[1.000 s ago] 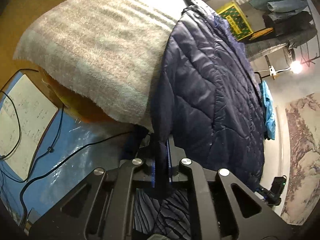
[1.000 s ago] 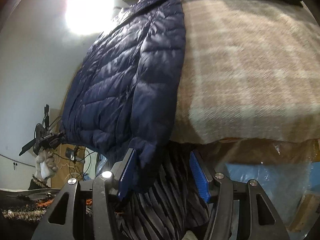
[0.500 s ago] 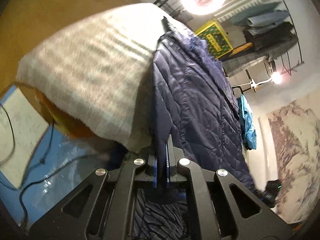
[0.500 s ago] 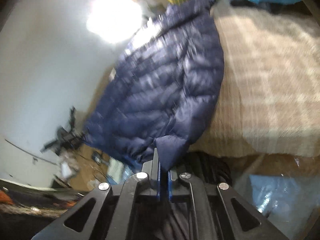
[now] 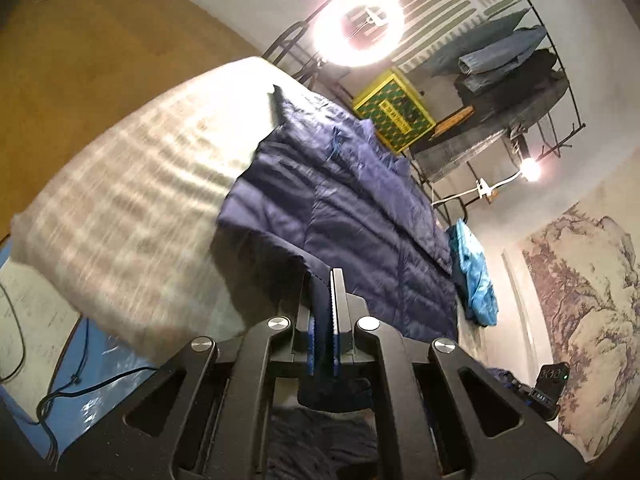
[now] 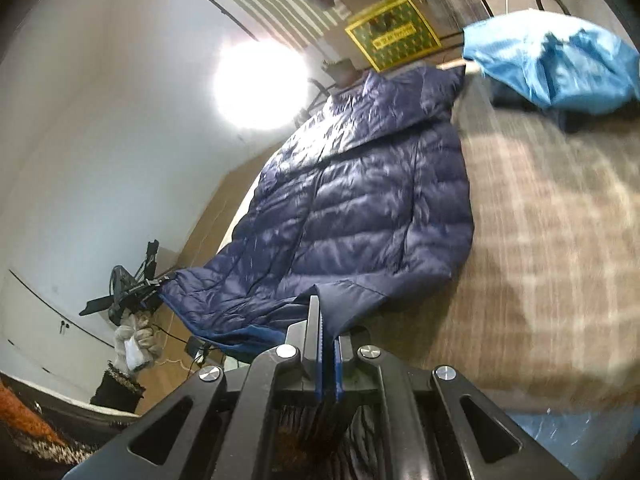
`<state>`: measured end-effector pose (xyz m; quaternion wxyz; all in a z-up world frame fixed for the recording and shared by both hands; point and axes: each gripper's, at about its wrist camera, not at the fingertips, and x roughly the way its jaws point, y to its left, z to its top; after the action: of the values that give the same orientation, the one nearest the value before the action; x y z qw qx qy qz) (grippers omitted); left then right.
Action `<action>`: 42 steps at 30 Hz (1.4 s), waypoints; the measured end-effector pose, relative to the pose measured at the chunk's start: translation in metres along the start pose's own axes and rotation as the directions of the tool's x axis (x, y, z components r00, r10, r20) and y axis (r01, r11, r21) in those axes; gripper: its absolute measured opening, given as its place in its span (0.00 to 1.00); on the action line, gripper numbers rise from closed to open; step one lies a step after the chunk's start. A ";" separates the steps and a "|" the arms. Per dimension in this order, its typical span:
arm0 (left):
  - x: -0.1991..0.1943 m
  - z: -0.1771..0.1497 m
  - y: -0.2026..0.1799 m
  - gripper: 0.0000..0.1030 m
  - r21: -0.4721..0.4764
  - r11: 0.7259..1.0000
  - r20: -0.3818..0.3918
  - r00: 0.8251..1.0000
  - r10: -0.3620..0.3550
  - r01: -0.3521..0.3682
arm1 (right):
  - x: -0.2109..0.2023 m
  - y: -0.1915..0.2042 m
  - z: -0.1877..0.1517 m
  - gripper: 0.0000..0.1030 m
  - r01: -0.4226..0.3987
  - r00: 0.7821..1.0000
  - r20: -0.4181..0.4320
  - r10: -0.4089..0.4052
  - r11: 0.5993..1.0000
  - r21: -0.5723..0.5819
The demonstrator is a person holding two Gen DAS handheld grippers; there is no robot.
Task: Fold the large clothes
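navy puffer jacket [image 5: 352, 208] [image 6: 360, 200] is lying spread on the plaid-blanketed counter [image 5: 132, 208] [image 6: 552, 240] | left tongs [image 5: 325, 304] are pinching its near hem | right tongs [image 6: 325, 332] are clamping its near hem too | blue garment [image 5: 476, 272] [image 6: 552, 64] is sitting at the counter's far side, beyond the jacket

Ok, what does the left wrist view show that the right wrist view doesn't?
Left wrist only: the rack of folded jeans and the landscape wall hanging. Right wrist only: the fan on the floor. Both: the navy puffer jacket on the plaid blanket, the light blue garment, and jaws shut on jacket fabric.
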<state>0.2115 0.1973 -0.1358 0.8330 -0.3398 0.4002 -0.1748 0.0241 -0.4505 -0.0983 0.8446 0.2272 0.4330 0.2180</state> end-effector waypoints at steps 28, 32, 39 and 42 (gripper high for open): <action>0.160 0.146 -0.059 0.03 0.063 0.988 0.037 0.989 0.140 -0.142 | 0.081 -0.022 0.193 0.00 0.260 0.963 0.086 -0.256 0.964 -0.047; 0.196 0.158 -0.049 0.03 0.057 0.979 0.012 0.980 0.197 -0.197 | 0.113 -0.037 0.218 0.00 0.300 0.953 0.056 -0.297 0.953 -0.048; 0.243 0.172 -0.031 0.03 0.042 0.964 -0.022 0.965 0.263 -0.262 | 0.168 -0.070 0.247 0.00 0.374 0.927 -0.013 -0.374 0.927 -0.037; 0.258 0.174 -0.022 0.03 0.027 0.963 -0.045 0.962 0.270 -0.269 | 0.183 -0.080 0.250 0.00 0.395 0.917 -0.039 -0.396 0.918 -0.035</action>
<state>0.5068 0.1107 -0.1835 0.8425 -0.2691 0.4610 -0.0720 0.3424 -0.4600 -0.1296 0.8641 0.1189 0.4862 0.0538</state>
